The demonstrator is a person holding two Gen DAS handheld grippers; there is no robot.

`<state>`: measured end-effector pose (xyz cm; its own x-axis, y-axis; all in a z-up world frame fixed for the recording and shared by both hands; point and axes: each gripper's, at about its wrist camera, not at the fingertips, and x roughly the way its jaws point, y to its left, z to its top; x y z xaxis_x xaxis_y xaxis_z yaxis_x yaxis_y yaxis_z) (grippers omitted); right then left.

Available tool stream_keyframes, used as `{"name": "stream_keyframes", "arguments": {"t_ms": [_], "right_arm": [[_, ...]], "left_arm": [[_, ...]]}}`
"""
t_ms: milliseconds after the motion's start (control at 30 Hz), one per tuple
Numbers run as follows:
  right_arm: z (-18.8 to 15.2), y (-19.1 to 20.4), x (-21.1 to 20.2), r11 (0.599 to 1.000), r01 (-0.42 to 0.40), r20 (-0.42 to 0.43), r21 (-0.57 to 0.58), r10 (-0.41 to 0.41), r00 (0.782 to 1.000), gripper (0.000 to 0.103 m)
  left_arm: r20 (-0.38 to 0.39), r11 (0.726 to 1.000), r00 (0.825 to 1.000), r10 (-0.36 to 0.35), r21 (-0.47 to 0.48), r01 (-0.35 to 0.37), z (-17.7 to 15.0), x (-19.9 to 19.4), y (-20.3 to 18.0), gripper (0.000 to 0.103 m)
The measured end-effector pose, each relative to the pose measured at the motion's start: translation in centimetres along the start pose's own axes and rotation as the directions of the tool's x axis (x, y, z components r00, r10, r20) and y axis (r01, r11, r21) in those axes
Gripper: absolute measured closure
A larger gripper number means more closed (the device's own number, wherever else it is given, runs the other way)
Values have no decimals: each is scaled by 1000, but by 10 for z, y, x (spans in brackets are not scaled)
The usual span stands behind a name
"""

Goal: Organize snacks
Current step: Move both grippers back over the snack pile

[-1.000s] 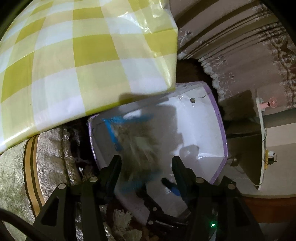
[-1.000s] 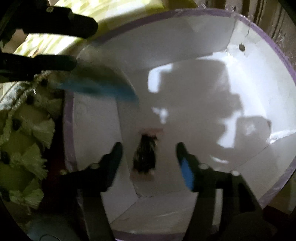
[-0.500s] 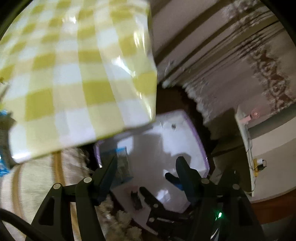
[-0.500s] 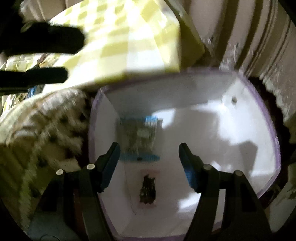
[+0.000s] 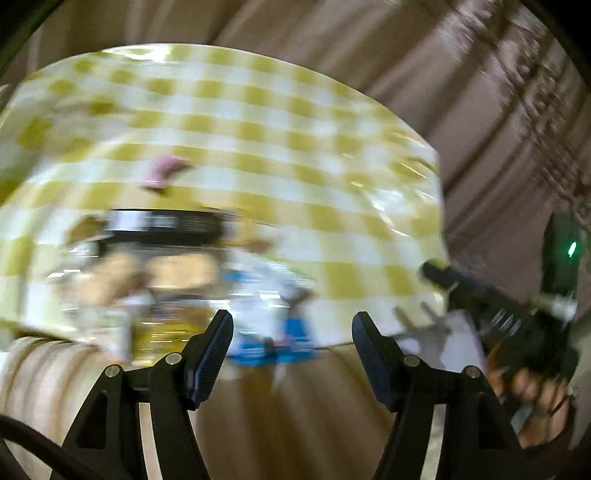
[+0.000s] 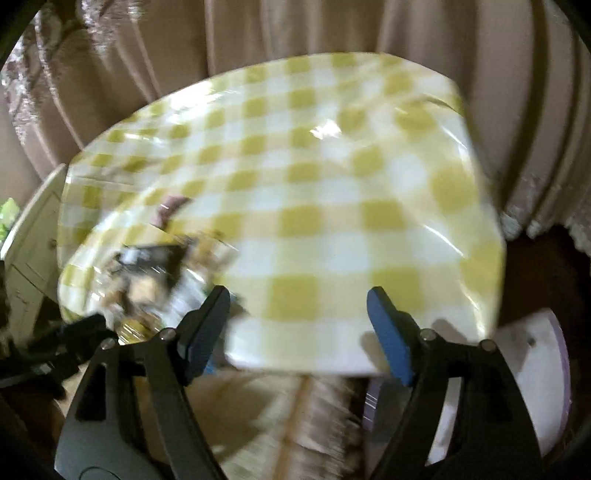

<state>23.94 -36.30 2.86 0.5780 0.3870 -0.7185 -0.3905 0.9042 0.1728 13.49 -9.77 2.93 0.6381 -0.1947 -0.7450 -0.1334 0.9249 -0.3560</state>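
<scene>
A blurred heap of snack packets (image 5: 162, 280) lies near the front edge of the table with the yellow check cloth (image 5: 295, 147). It includes a black-banded packet (image 5: 162, 225) and a blue one (image 5: 273, 343). My left gripper (image 5: 291, 332) hangs open and empty above the blue packet. My right gripper (image 6: 299, 310) is over the cloth (image 6: 332, 206) to the right of the heap (image 6: 147, 269); its jaws are opening with nothing between them. The white box with a purple rim (image 6: 535, 369) sits below the table's right corner.
Brown curtains (image 6: 295, 33) hang behind the table. A white cabinet (image 6: 33, 236) stands at the left. A small pink packet (image 5: 164, 173) lies farther back on the cloth. A hand (image 5: 535, 391) holds the right gripper (image 5: 443, 284) at the table's right edge. A striped fabric (image 5: 258, 413) lies below.
The blue packet dropped from between my left fingers into the white box beside a small dark packet. Both grippers then rose out of the box and swung up over the table.
</scene>
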Motion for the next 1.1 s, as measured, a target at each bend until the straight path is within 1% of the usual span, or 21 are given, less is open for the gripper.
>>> {"name": "stream_keyframes", "arguments": {"t_ms": [100,133,167,233,300,367,400,467,500,533,600,700,733,800,833,867,933,1000,1033,1067,1100], "right_arm": [[28,30,9,998,-48,15,-45,49,999,24],[38,39,12,996,-61,32,-59,63,997,24],[45,46,14,995,-64,46,-70,67,997,24],[59,61,20,994,-57,43,-93,61,997,24],[62,69,24,993,-39,40,-115,44,998,24],[56,66,22,997,-23,38,-70,26,999,24],[50,65,26,998,-36,7,-59,37,999,24],[38,66,29,997,-39,-40,-73,36,999,24],[32,66,26,996,-38,-46,-86,34,998,24],[24,66,26,995,-30,-70,-99,23,997,24],[15,62,24,996,-18,-98,-86,10,995,24],[-6,62,22,994,1,-143,-108,-16,990,24],[-18,61,23,994,-9,-166,-111,-10,986,24],[-29,60,26,992,-18,-203,-128,-8,979,24],[-33,59,29,992,-6,-213,-126,-21,977,24],[-36,58,29,992,-8,-212,-122,-18,977,24],[-38,56,30,995,-37,-190,-96,18,982,22],[-42,54,38,997,-51,-213,-61,37,976,21],[-43,54,43,996,-62,-225,-59,48,973,21],[-43,56,46,996,-58,-232,-73,40,972,21],[-43,59,46,995,-51,-228,-82,31,973,21]], "left_arm": [[26,998,999,22,-61,-21,-2,-13,41,35],[29,996,999,35,-84,-33,-4,-16,52,36],[31,994,999,44,-104,-40,-6,-18,61,36],[39,989,998,44,-141,-38,-7,-21,79,36],[55,988,996,75,-137,-67,-8,-28,89,36],[69,988,994,81,-141,-70,-10,-33,97,36],[75,986,995,73,-154,-61,-12,-35,99,36],[73,982,996,51,-186,-36,-15,-32,106,36],[61,980,997,44,-196,-31,-16,-26,108,36],[37,979,999,38,-201,-30,-16,-18,109,37],[35,978,999,28,-206,-21,-17,-17,112,39],[37,979,999,31,-205,-23,-15,-15,112,42],[34,978,999,37,-206,-29,-14,-14,112,42],[32,977,999,32,-212,-25,-11,-15,113,42],[33,978,999,26,-207,-18,-10,-15,113,42],[30,980,999,22,-201,-16,-8,-15,113,42],[15,984,999,41,-172,-37,2,-11,114,42],[10,990,998,63,-125,-61,11,-8,113,42],[3,993,997,76,-96,-76,16,-5,114,42],[-5,994,996,84,-74,-84,21,-1,115,42],[-18,995,997,78,-62,-79,23,4,117,42]]}}
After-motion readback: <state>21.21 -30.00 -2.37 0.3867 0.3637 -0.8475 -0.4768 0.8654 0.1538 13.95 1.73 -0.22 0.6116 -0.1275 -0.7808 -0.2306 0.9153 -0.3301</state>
